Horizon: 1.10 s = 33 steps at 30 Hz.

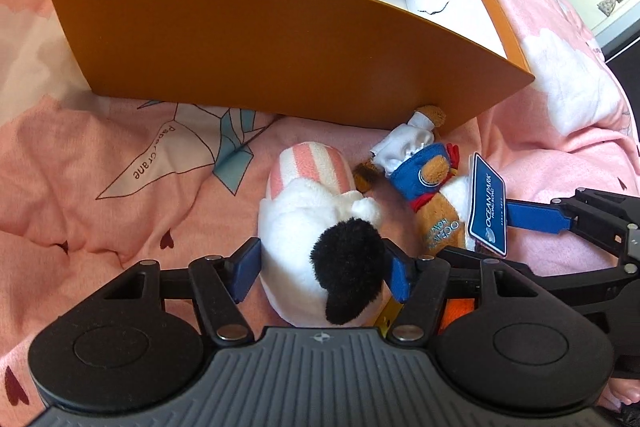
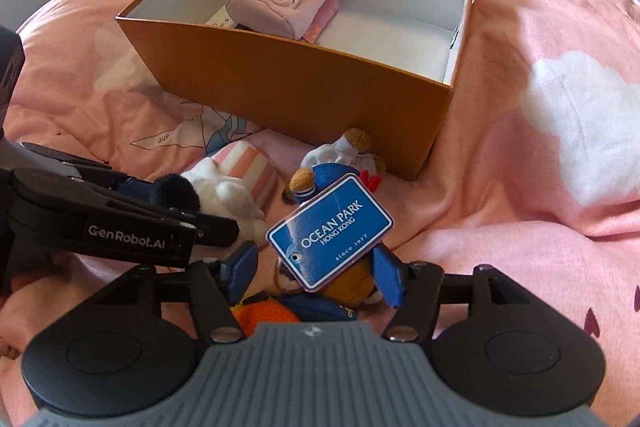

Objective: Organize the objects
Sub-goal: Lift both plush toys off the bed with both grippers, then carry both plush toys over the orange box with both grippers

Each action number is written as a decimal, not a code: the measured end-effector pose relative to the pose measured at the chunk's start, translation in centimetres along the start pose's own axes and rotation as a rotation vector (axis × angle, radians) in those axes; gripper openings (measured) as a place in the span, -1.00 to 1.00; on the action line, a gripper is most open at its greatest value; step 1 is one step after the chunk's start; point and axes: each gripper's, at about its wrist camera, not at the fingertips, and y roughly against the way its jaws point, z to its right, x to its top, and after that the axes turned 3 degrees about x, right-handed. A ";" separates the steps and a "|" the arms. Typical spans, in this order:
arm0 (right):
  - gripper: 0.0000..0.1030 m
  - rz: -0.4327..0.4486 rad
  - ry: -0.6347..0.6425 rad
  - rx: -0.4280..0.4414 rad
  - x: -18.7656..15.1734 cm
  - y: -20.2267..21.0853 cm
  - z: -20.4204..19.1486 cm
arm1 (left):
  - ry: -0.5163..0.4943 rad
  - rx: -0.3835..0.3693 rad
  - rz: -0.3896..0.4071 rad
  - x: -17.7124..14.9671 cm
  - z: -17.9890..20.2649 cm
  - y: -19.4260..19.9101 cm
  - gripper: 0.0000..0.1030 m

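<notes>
A pink quilt (image 1: 100, 155) printed with paper cranes and white clouds covers a bed, and the toys to be tidied lie in a loose cluster on it, just in front of an orange box (image 1: 256, 47) that stands open-topped, probably as the place to put them. At the left of the cluster lies a white plush (image 1: 320, 219) with a black tuft and a pink-striped end, lengthwise toward the box. The left gripper (image 1: 322, 267) points steeply down over it with its blue pads on either side of the black-tufted end; the jaws are spread and the pads appear just beside the fur, not pressing it, which reads as lining up for a grasp. To the right, close beside the plush, lies a brown bear (image 1: 430, 175) in a blue outfit and white hat, its head almost against the box wall. A blue tag (image 2: 330, 233) reading "Ocean Park Hong Kong" lies on its body. The right gripper (image 2: 314, 275) stands over the bear's lower body with its jaws apart, straddling it but not clamped, so the bear rests on the quilt. Inside the box, toward the left, a pink pouch (image 2: 280, 1) sits on some flat items, which leaves the right half bare for these toys.
</notes>
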 end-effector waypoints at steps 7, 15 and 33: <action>0.15 -0.054 0.055 -0.066 0.5 -2.4 0.0 | 0.050 -0.057 -0.033 0.0 -1.3 -0.8 0.53; 0.04 -0.051 0.042 -0.050 0.8 -1.9 0.3 | 0.059 -0.078 -0.022 -0.2 -1.6 -0.2 0.37; 0.03 0.131 -0.027 0.095 2.7 6.9 -0.3 | 0.057 -0.193 0.184 1.5 -2.5 8.0 0.33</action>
